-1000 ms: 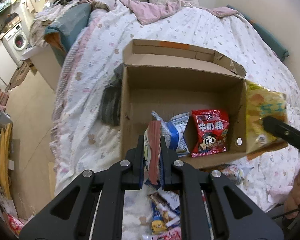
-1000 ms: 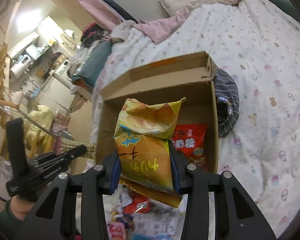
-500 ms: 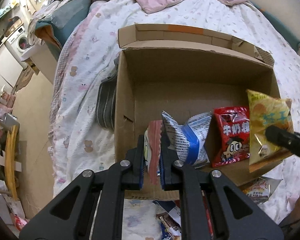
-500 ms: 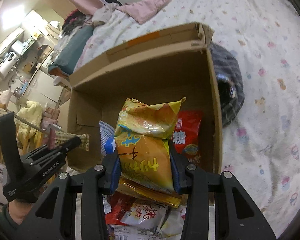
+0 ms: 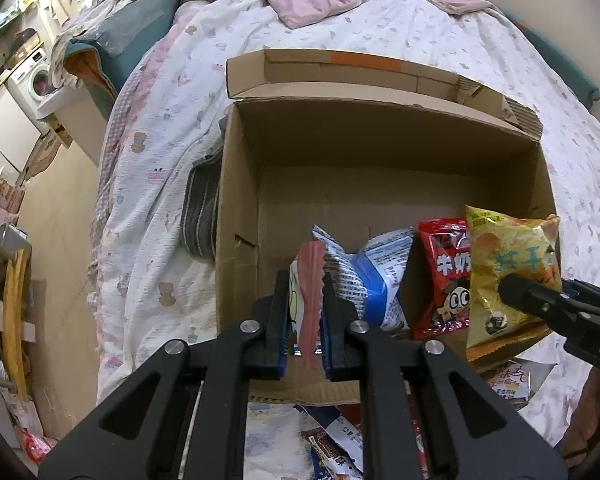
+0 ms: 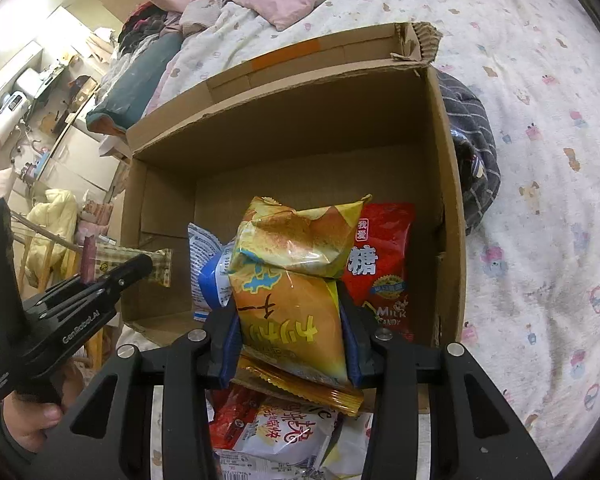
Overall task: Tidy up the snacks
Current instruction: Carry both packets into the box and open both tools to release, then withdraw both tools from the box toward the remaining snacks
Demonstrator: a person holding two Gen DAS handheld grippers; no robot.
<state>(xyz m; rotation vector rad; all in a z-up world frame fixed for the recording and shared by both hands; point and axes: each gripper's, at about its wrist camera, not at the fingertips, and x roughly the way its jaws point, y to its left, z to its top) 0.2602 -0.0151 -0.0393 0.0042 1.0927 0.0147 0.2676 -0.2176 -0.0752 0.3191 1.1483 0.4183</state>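
Observation:
An open cardboard box (image 5: 236, 208) (image 6: 452, 200) lies on the bed. Inside it stand a blue-and-white snack bag (image 5: 372, 276) (image 6: 208, 268) and a red milk-candy bag (image 5: 444, 276) (image 6: 384, 264). My left gripper (image 5: 305, 304) is shut on a thin snack packet with a reddish serrated edge (image 5: 310, 280), held over the box's near left part; it also shows in the right wrist view (image 6: 140, 266). My right gripper (image 6: 290, 332) is shut on a yellow chip bag (image 6: 292, 280) (image 5: 508, 264), held over the box's near right edge.
Several loose snack packets (image 6: 276, 428) (image 5: 336, 444) lie on the bed in front of the box. A dark striped garment (image 5: 202, 216) (image 6: 476, 148) lies against the box's sides. The bed edge and floor (image 5: 56, 216) are at the left.
Both grippers have moved forward towards the box with their snacks. The box now looks larger and closer in both views.

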